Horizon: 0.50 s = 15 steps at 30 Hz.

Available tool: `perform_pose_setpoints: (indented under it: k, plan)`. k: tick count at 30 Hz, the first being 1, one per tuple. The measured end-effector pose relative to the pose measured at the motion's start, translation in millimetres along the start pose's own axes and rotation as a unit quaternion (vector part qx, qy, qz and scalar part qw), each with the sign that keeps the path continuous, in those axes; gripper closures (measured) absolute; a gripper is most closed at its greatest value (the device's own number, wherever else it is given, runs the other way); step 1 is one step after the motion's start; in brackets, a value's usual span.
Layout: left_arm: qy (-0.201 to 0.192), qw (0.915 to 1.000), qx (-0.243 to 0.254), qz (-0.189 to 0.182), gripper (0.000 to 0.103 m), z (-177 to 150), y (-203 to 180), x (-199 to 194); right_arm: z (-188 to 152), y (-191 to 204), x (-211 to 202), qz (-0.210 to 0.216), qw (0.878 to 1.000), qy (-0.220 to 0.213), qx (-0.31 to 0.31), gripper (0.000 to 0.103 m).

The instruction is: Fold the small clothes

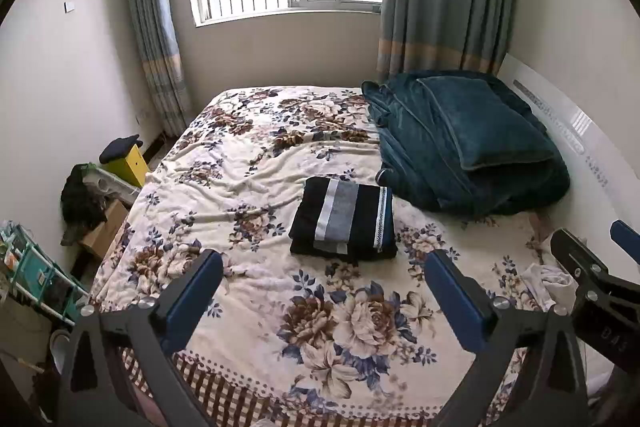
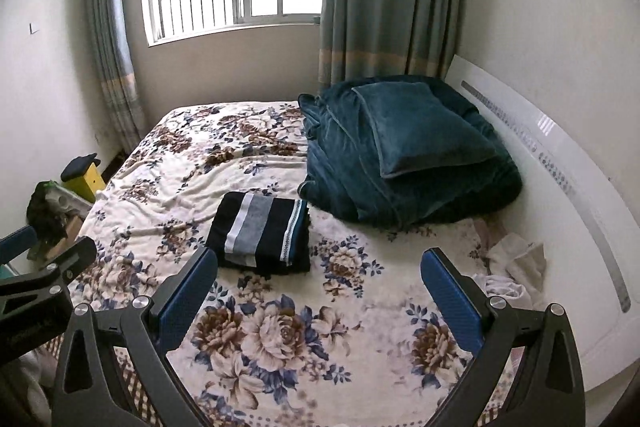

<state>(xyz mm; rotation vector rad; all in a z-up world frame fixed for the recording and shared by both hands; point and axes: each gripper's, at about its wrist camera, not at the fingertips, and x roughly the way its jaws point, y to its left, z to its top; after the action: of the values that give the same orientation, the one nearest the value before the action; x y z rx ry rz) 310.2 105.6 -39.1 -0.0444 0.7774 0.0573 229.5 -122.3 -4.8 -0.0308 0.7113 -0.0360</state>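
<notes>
A folded black garment with white, grey and blue stripes lies flat in the middle of the floral bedspread. A crumpled white garment lies at the bed's right side near the headboard. My left gripper hovers open above the near part of the bed, short of the folded garment, holding nothing. My right gripper is open too, with nothing between its blue pads, and the white garment lies just to its right. Each gripper shows at the edge of the other's view.
A heap of dark teal quilt and pillow fills the bed's far right. The white headboard runs along the right. Left of the bed stand a yellow stool, a cardboard box and a teal rack.
</notes>
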Motion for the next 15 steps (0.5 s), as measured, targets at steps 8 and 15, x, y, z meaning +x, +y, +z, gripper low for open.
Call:
perform_pose_setpoints:
  k: [8,15]
  plan:
    - [-0.006,0.9999,-0.001,0.008,0.000,-2.7,-1.4,-8.3,4.5,-5.5,-2.5,0.000,1.000,-0.004,0.003,0.000]
    - [-0.009,0.9999,-0.006,0.010,0.000,-7.5,-2.9,-15.5,5.2,-6.1,-5.9,0.002,1.000,-0.004,0.003,0.000]
